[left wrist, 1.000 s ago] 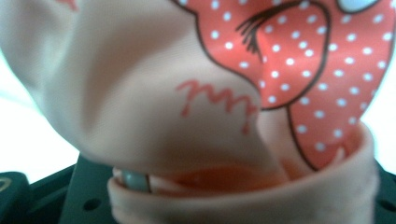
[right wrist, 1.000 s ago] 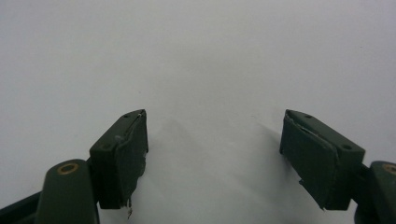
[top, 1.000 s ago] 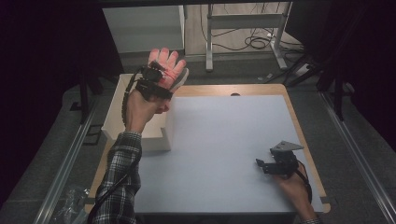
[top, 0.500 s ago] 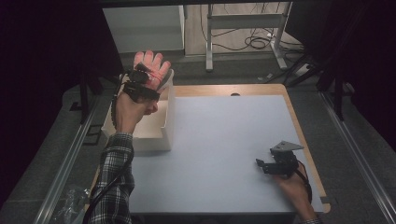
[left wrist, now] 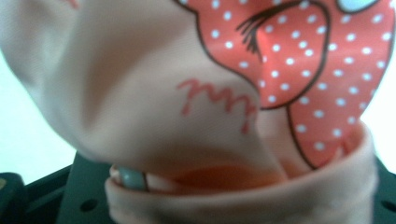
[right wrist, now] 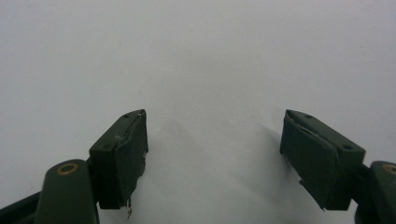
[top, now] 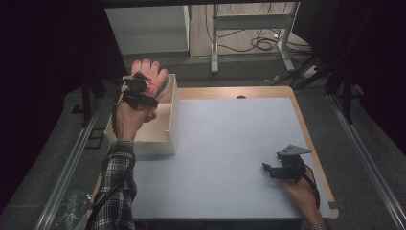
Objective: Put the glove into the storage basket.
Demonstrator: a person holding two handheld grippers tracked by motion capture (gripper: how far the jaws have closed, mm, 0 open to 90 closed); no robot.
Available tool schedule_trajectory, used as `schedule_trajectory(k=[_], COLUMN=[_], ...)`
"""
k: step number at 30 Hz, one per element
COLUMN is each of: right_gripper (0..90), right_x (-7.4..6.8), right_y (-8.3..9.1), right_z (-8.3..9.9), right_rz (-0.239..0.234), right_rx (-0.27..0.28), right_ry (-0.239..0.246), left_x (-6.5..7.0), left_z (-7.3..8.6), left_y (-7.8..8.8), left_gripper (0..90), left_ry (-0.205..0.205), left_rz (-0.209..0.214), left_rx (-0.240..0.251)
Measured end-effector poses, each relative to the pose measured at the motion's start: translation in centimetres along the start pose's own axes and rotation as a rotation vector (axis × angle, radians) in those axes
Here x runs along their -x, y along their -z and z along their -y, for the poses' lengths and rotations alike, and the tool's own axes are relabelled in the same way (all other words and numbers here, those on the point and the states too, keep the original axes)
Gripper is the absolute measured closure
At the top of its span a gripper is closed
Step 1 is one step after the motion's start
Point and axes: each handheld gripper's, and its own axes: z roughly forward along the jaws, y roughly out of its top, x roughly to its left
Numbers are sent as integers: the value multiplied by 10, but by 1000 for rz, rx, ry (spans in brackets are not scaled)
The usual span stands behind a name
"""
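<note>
A pink cloth item (top: pixel 149 72) with a red white-dotted bow print (left wrist: pixel 299 60) hangs over the white open box (top: pixel 171 125) at the table's left edge. My left gripper (top: pixel 149 85) is shut on it, held up in a hand above the box's far end. In the left gripper view the cloth covers the jaws. My right gripper (top: pixel 266 167) rests low on the white table top (top: pixel 230 139) at the front right. It is open, with nothing between its fingers (right wrist: pixel 122 149).
The box interior is partly hidden by the forearm in a plaid sleeve (top: pixel 115 191). A wooden table border (top: pixel 306 129) runs along the right side. Beyond the table stand a white cabinet (top: pixel 148 28) and a metal frame with cables (top: pixel 258 38).
The left hand has carried the pink cloth item leftward and a little lower, from beside the box's right wall to over the box. The right gripper has stayed put.
</note>
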Motion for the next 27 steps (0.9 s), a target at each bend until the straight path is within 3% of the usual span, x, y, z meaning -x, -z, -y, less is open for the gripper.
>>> schedule_trajectory(k=[15,27], right_gripper=[236,234], right_x=[0,0], right_y=[0,0], right_z=[0,0], right_rz=[0,1], right_rx=[0,1], right_ry=[0,0], left_x=[-2,4], left_z=[19,21], left_y=[-48,-77], left_gripper=[380,362], left_ry=[32,41], left_rz=[0,-32], left_rx=[-38,-131])
